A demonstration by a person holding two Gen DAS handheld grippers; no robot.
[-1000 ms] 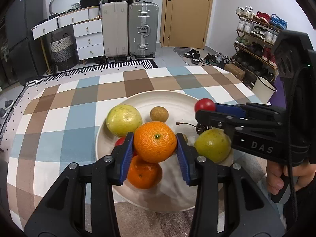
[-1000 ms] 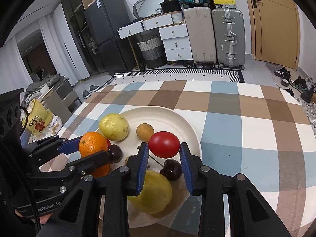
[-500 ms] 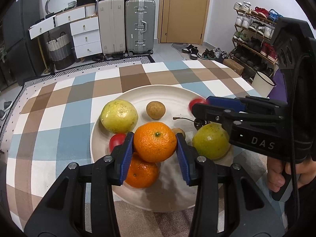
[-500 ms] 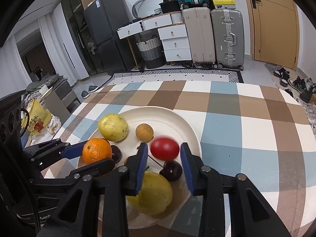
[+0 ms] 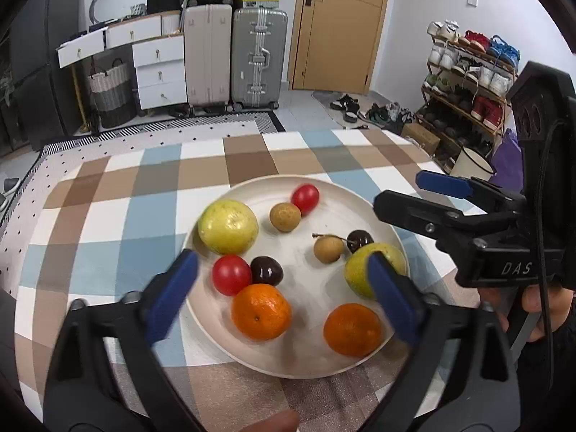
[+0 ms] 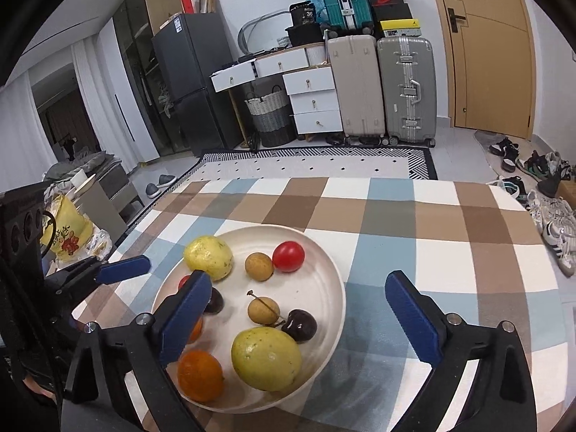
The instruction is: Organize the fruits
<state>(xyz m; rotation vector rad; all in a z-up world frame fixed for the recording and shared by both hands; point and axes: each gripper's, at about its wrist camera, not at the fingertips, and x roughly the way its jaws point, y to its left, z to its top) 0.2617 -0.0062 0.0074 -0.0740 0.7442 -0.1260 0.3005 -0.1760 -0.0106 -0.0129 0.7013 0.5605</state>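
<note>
- Nine fruits sat on the cream plate, mid-way across the checked surface: two oranges at the near rim, two yellow-green round fruits, two red tomatoes, two dark cherries, two small brown longans.
- Far tomato lay touching a longan at the back of the plate.
- Left hand-held gripper: jaws were opening, spread wide over the near oranges, pads clear of every fruit, nothing between them gripped.
- Right hand-held gripper: jaws also opening, wide apart above the plate's right side, released, no fruit held.
- Person's hand gripped the right handle.
</note>
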